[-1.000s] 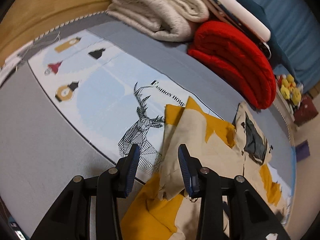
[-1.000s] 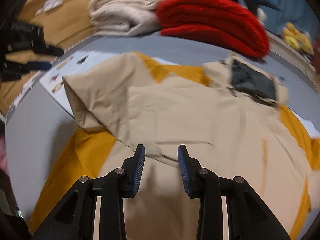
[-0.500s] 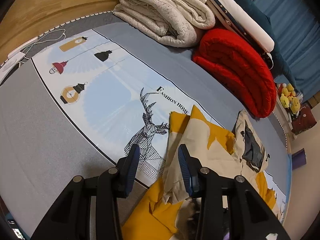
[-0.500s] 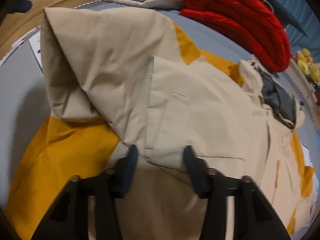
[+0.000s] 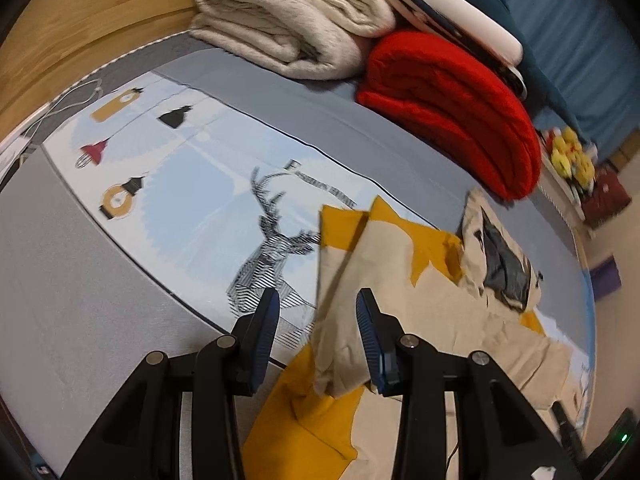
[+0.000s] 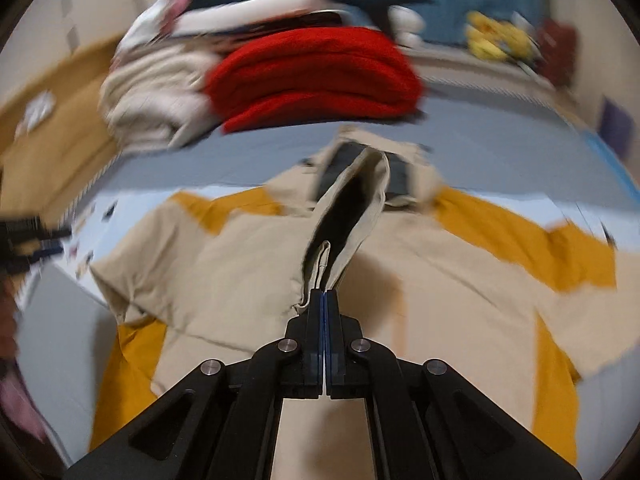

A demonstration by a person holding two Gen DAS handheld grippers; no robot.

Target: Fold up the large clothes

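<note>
A large beige and mustard jacket (image 5: 420,308) lies crumpled on the bed, its dark-lined collar toward the red blanket. In the right wrist view the jacket (image 6: 240,264) spreads across the sheet. My right gripper (image 6: 325,294) has its jaws closing tight, pads together on a raised fold of beige cloth that stands up from the tips. My left gripper (image 5: 316,320) hovers over the jacket's left edge with its jaws apart. A beige fold lies below it beside the right finger, and the pads do not press on it.
The bed sheet (image 5: 208,208) has a deer print on pale blue. A folded red blanket (image 5: 452,108) and a cream blanket (image 5: 288,28) are stacked at the far side. Yellow plush toys (image 5: 568,156) sit past the bed. Wood panelling (image 5: 100,20) runs along the left.
My right gripper went from open over the jacket to shut on a beige fold, then rose and drew back with it. The left gripper stayed about where it was, still open.
</note>
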